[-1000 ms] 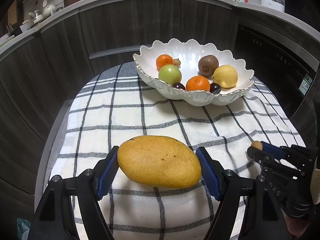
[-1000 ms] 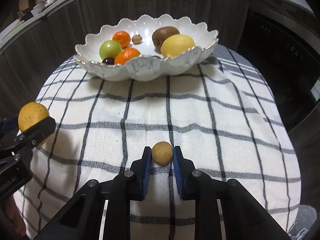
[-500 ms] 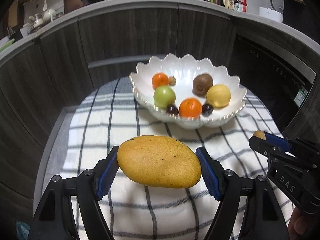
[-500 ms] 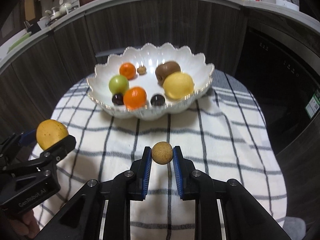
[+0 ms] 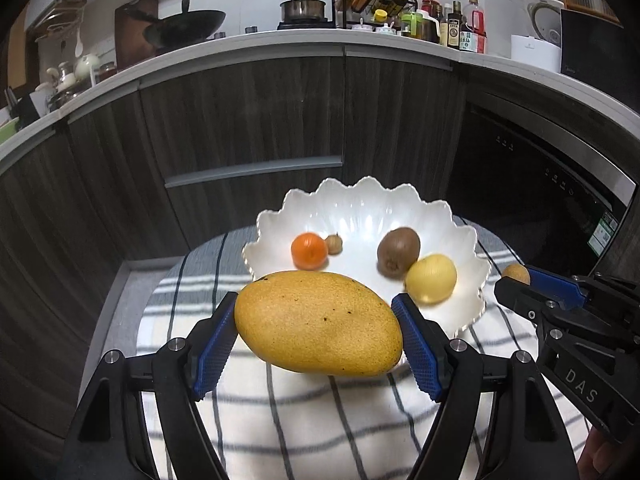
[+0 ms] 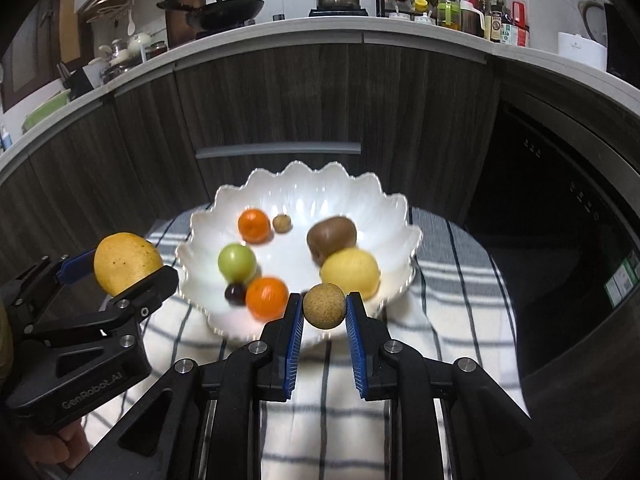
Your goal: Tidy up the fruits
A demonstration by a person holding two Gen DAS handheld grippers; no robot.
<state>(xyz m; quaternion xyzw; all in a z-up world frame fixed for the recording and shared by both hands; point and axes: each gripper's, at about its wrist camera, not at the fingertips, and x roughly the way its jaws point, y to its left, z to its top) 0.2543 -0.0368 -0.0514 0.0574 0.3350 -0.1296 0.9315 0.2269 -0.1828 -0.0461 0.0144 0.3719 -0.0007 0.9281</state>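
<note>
Both claws have risen off the checked cloth since a second ago, and the scalloped white ceramic bowl now sits lower and farther ahead in each view, with the kitchen worktop showing above it.

My left claw is clenched on the large yellow-orange mango, its blue pads pressing the two ends. The mango's long axis runs crosswise between my fingers, parallel to the bowl's near rim. It hangs in the air above the black-and-white checked cloth that covers the counter, and from here the bowl lies straight ahead and below, the mango hiding its near left edge.

My right claw is grasping the small round tan fruit between its pads, also lifted clear of the cloth. The bowl is directly in front of it, its near rim just beyond the fingertips.

Inside the bowl I see two orange mandarins, a green round fruit, a dark plum-like fruit, a brown kiwi, a yellow lemon and a little brown nut-like fruit.

I judge the open room is the white back and middle of the bowl. My right claw looks nearer the rim, so the small fruit could go in first; the mango, lying broadside, needs to travel forward over the rim and come down in that wide free patch.
</note>
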